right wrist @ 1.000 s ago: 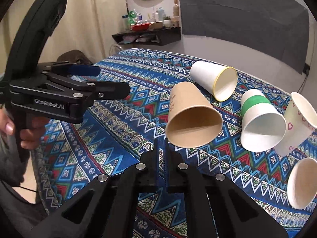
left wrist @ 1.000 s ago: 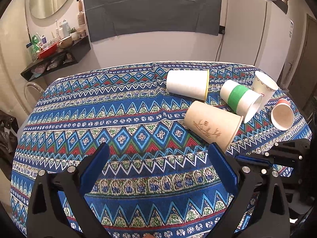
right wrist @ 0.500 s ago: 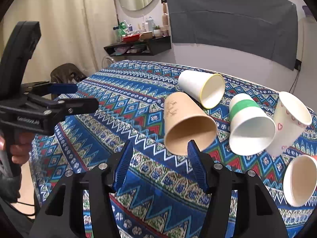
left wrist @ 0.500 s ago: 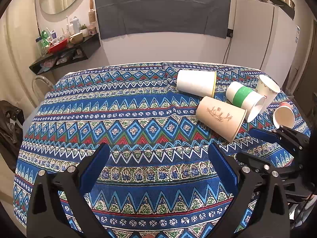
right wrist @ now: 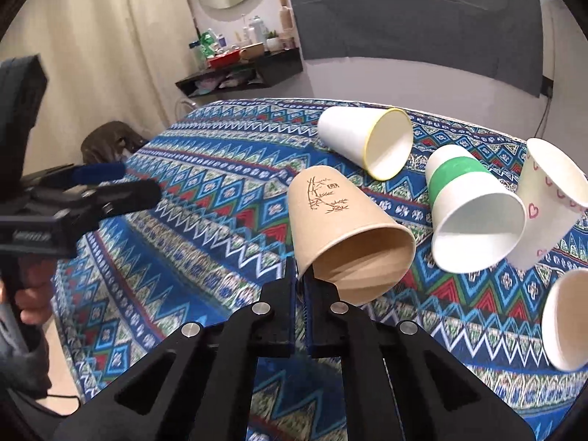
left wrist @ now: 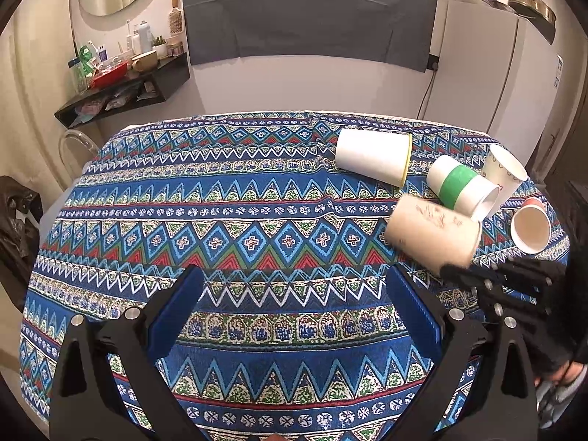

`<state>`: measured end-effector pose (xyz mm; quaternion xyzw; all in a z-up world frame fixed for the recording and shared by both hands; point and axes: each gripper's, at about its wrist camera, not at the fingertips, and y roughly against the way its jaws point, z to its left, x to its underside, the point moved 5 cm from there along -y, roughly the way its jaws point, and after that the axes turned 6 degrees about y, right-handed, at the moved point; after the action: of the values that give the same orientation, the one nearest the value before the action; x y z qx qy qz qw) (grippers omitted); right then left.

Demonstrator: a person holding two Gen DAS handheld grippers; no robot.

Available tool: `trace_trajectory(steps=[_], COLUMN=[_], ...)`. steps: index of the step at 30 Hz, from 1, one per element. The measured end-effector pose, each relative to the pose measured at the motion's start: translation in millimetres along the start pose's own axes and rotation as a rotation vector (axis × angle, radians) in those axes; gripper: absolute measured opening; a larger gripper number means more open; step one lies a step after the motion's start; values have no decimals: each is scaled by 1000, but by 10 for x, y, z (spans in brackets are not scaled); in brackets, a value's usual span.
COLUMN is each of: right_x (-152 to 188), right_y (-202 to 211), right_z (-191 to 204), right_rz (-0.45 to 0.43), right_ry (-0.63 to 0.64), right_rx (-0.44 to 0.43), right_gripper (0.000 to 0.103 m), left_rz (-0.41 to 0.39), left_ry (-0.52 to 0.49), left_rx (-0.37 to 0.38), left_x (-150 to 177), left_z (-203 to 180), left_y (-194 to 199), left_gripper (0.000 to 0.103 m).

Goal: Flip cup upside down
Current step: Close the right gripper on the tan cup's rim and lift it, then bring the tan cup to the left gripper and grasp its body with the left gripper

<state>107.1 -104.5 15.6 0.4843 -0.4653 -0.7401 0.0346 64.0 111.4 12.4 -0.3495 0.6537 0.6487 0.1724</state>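
Paper cups (right wrist: 474, 220) crowd the brown cup (right wrist: 345, 228) beside right claw (right wrist: 302, 286).

Motion-blurred brown cup (left wrist: 433, 233)

You get bright, even indoor lighting with soft shadows and no harsh glare. Fisheye distortion bends the edges (corners go black), and motion blur smears the brown cup (left wrist: 433, 237) in the left wrist view.

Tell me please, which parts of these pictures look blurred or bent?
Left wrist view: the brown cup and right gripper are motion-smeared, and the tablecloth edges bow from the fisheye lens. Right wrist view: the cup is sharp, the left gripper blurred.
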Motion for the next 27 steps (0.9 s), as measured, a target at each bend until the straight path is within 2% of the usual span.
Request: trace_trajectory(steps=[13, 22, 27], right_x=[357, 540, 640], right_y=[317, 529, 627], right_z=[302, 287, 232], right_rz=[11, -1, -1], right_ry=[87, 82, 63], right_rx=[-1, -11, -9], right_gripper=[4, 5, 9], left_rz=[10, 18, 51], left_ry=[-10, -14, -4], left_rx=[27, 44, 43], left_x=[136, 227, 326], left_z=[-259, -546, -690], left_y=[109, 206, 189], left_gripper=[97, 97, 97])
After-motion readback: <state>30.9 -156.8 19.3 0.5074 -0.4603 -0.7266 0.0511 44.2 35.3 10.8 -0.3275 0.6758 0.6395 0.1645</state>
